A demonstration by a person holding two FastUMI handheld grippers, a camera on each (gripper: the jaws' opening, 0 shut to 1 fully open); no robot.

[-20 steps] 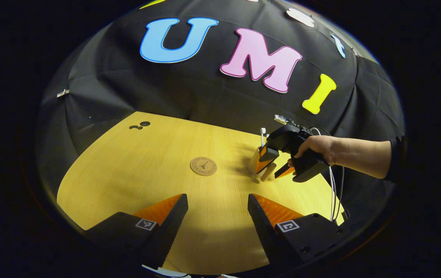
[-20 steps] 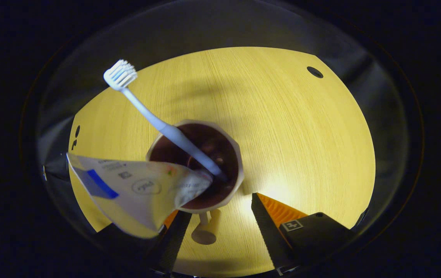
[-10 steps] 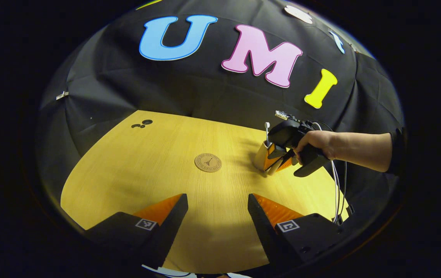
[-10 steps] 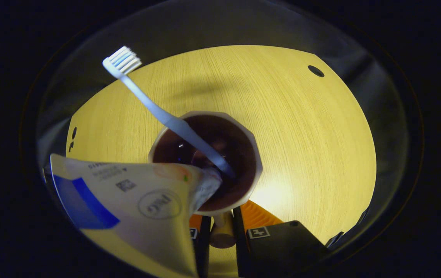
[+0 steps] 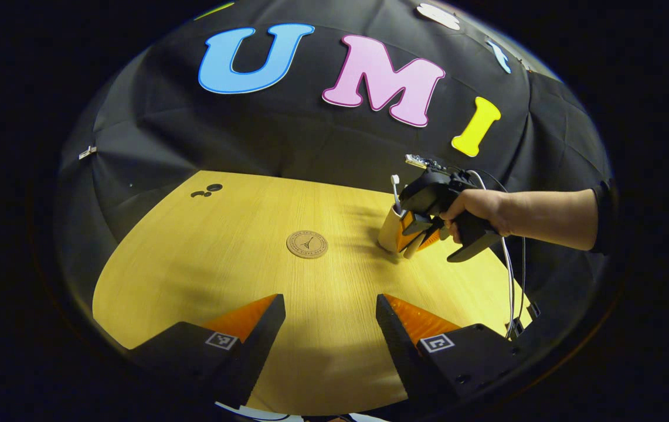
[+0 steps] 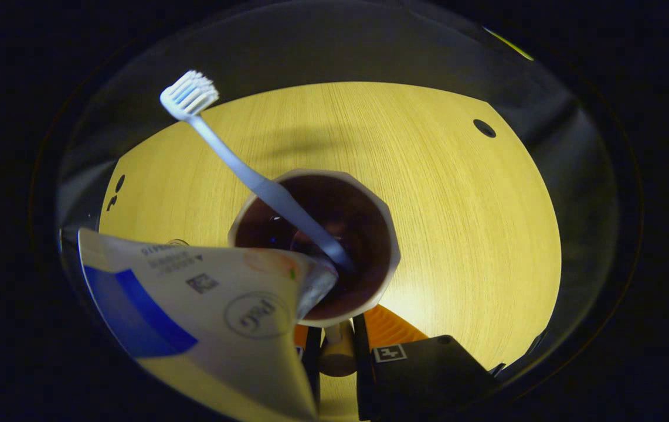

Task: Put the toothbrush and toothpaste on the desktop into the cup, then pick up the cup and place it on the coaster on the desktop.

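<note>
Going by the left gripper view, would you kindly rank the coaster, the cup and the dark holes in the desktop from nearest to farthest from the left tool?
1. Coaster, centre of the desktop, straight ahead.
2. Cup, farther right, in the right tool.
3. Dark holes, far left edge.

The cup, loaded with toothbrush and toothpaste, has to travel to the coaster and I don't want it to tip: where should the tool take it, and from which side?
By its handle, from the side away from the coaster. The toothbrush and toothpaste lean out over the cup rim, blocking a grasp from above, while the handle juts out free. The right tool already has both fingers closed on it.
</note>
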